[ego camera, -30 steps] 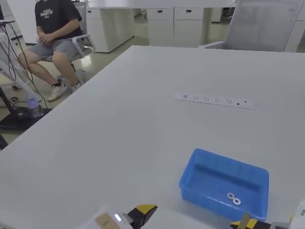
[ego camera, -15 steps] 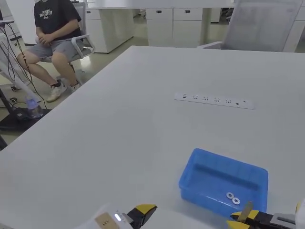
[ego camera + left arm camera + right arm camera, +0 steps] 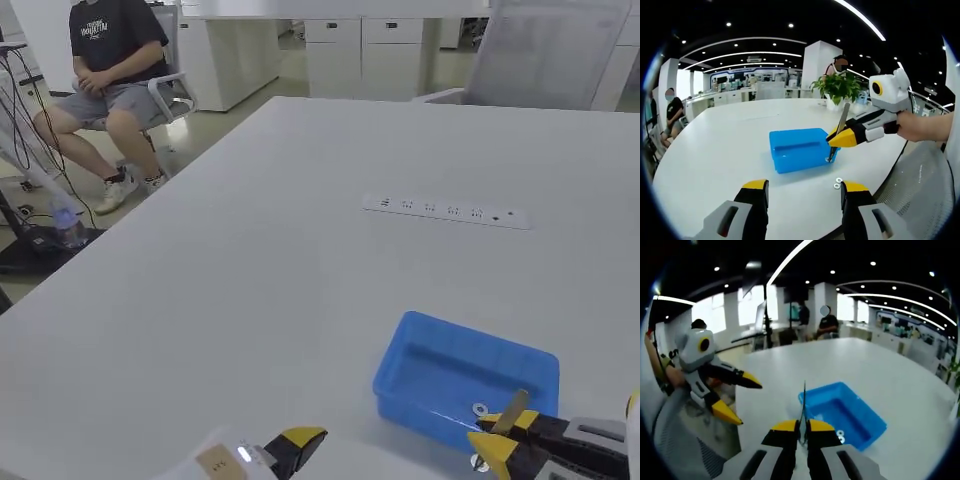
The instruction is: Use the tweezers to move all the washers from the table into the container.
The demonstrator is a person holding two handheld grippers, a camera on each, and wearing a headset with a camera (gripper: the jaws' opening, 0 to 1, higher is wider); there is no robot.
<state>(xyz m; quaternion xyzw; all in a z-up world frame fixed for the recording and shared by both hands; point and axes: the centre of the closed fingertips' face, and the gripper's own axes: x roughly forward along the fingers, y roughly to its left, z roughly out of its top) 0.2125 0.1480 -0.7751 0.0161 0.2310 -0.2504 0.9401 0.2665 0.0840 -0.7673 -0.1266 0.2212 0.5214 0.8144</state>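
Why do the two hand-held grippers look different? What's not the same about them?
The left hand-held gripper has its jaws wide open and holds nothing; the right hand-held gripper is shut on the tweezers. The left one hangs back from the blue container, while the right one is at its edge, with the tweezers pointing down. Both have black jaws with yellow tips.

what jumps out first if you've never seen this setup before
The bright blue container stands out on the wide white table, near the person's edge of it. Over its near rim the right gripper holds slim tweezers pinched between its yellow-tipped fingers, tips pointing down. Two small washers lie on the table just outside the container, ahead of the open left gripper.
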